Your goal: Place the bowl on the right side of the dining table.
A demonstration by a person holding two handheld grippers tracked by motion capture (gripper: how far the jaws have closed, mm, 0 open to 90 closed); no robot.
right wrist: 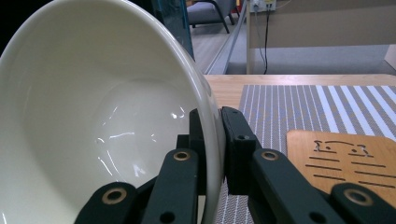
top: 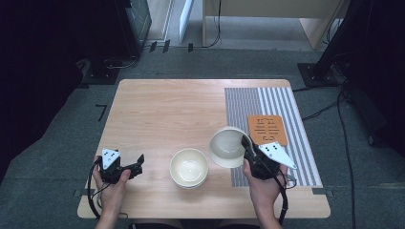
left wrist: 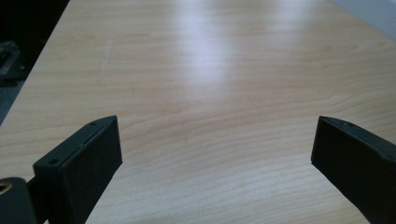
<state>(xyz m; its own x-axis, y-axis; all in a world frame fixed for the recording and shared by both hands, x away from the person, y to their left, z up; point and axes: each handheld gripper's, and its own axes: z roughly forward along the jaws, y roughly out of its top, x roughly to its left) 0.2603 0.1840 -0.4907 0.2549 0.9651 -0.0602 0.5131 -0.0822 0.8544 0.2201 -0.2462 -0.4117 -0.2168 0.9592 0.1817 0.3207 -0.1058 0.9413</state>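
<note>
Standing on grey carpet, the pale wood surface (top: 162,109) carries a striped mat (top: 267,100) along its 3 o'clock side, and an orange trivet (top: 267,129) lies on that mat. Beyond the far edge, at 12 o'clock, are a light wooden desk (top: 267,12) with hanging cables and dark equipment stands at 11 and 2 o'clock. Slots cut into the trivet form a pattern; no lettering on it can be read.

Right gripper (top: 249,149), held at 5 o'clock: its fingers (right wrist: 236,135) are clamped on the rim of a cream bowl (top: 228,147), one finger inside the wall and one outside. This bowl is tilted, its opening turned toward 9 o'clock, and it is lifted at the mat's near left edge.

A second cream bowl (top: 189,167) sits upright on the wood at 6 o'clock, just beside the held one and apart from it.

Left gripper (top: 136,168), at 7 o'clock: its fingers (left wrist: 88,163) stand wide apart over bare wood, touching nothing.
</note>
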